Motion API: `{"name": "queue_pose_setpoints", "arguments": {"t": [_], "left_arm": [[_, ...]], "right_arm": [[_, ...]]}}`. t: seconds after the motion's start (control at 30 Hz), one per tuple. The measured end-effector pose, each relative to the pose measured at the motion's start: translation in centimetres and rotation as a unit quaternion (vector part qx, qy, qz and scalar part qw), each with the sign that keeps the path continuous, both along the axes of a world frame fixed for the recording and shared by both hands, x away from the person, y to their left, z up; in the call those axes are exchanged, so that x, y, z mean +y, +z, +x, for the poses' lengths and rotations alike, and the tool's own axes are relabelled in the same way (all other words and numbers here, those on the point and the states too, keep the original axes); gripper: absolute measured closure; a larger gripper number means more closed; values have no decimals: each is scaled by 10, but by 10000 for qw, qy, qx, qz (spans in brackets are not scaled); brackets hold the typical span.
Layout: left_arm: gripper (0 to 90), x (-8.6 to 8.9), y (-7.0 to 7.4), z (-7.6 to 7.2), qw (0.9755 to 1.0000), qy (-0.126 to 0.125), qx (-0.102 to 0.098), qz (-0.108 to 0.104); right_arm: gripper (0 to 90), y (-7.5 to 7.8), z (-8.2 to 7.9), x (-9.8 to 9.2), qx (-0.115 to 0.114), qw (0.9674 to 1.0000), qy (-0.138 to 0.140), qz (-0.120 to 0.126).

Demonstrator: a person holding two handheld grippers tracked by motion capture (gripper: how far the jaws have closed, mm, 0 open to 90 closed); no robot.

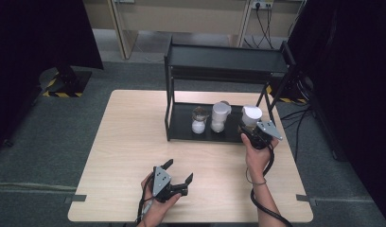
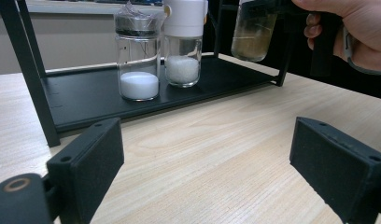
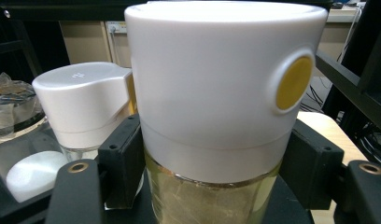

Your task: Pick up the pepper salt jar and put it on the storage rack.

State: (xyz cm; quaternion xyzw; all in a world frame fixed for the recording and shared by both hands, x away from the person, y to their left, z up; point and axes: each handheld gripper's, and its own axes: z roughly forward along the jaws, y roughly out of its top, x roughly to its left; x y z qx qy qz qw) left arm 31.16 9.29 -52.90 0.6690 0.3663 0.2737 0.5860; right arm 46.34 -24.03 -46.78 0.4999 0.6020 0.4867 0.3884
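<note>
Right hand-held gripper [image 1: 249, 127] clenched on the glass body of a jar with a white cap [image 1: 251, 115], just under that cap, one black pad pressed to each side in the right gripper view [image 3: 212, 163]. Jar upright at the right end of the lower shelf of a black two-tier rack [image 1: 181, 126], which stands at the far side of the pale wooden table [image 1: 129, 142]. Seen close in the right gripper view as a wide white cap with a round yellow button on its side [image 3: 216, 84], with yellowish glass below. In the left gripper view [image 2: 253, 35], hangs with its base apparently raised a little above the shelf, with the right hand [image 2: 361, 32] wrapped around the grip beside it. To its left on the same shelf, well apart from it, stands a second jar with a white cap [image 1: 219, 116], holding a white grainy layer at the bottom. Just beside that one, a third jar topped with crumpled clear film [image 1: 198, 120], holding a smooth white layer. Both upright, close together, not touched by either tool. Left hand-held gripper [image 1: 179, 171] released, jaws spread wide with nothing between them, held low over the near part of the table, well apart from the rack. From its own camera [image 2: 205, 163], looks along the bare wood toward the rack's lower shelf [image 2: 86, 98] and the three jars.
</note>
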Motion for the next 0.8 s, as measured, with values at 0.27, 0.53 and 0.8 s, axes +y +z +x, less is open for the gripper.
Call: {"name": "queue_pose_setpoints", "arguments": {"t": [0.27,0.53,0.8], "left_arm": [[93,0,0,0,10000,0,-2,3],[93,0,0,0,10000,1,-5,0],[94,0,0,0,10000,1,-8,1]], "right_arm": [[308,-1,7,1,47,10000,-13,-22],[308,-2,15,2,111,9999,-24,-31],[308,-3,21,3,157,9998,-40,-67]]}}
